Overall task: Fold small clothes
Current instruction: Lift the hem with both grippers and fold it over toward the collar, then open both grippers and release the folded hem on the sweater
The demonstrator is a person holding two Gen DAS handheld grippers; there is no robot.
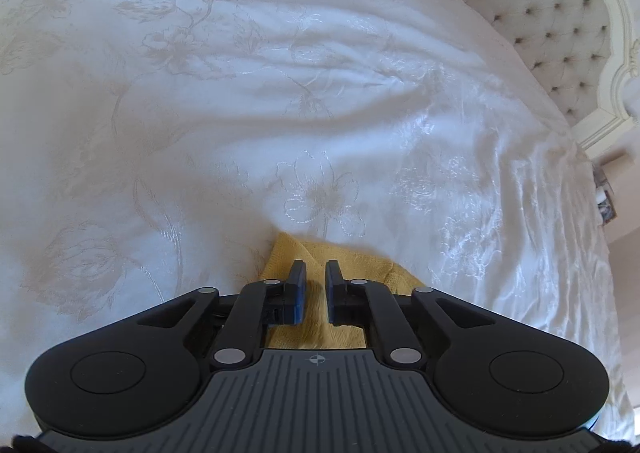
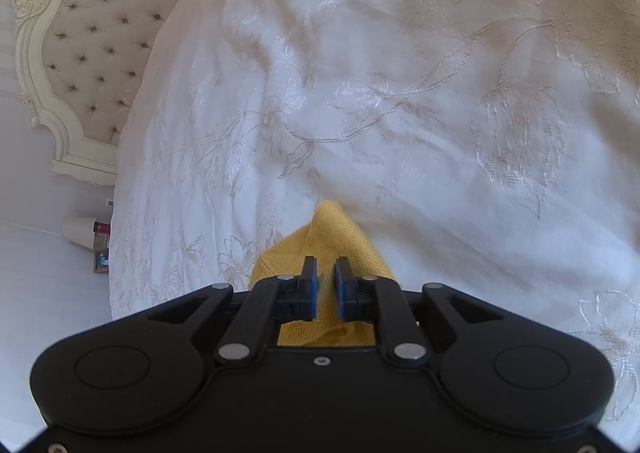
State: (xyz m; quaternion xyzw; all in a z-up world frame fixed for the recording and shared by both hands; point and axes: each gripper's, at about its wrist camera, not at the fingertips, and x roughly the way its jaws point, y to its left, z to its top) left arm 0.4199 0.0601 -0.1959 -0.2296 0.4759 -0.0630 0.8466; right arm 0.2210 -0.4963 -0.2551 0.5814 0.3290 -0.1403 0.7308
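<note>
Your left tongs point down at the bed, and their blue pads stand a narrow gap apart with nothing pressed between them. The yellow knitted garment lies directly under and just ahead of them; you can see its weave through the gap and below the linkage, and one rounded corner of it pokes out just past the tips onto the white bedspread. The pads do not pinch the knit in this view.

Your right tongs stand the same way: blue pads slightly parted, a slim slot between them, the garment showing through it. Here the yellow knit runs under the tongs and comes to a folded, pointed end just beyond the tips, resting on the bedspread. The cloth looks loose rather than clamped.

The bedspread is white with a shiny embroidered flower pattern and lies in soft wrinkles ahead of both tongs. Far ahead and to the right of your left tongs rises the tufted, button-studded headboard in a carved cream frame; from your right tongs that headboard sits far ahead to the left. Below it, left of your right tongs, a small lampshade and a few small items stand beside the bed.
</note>
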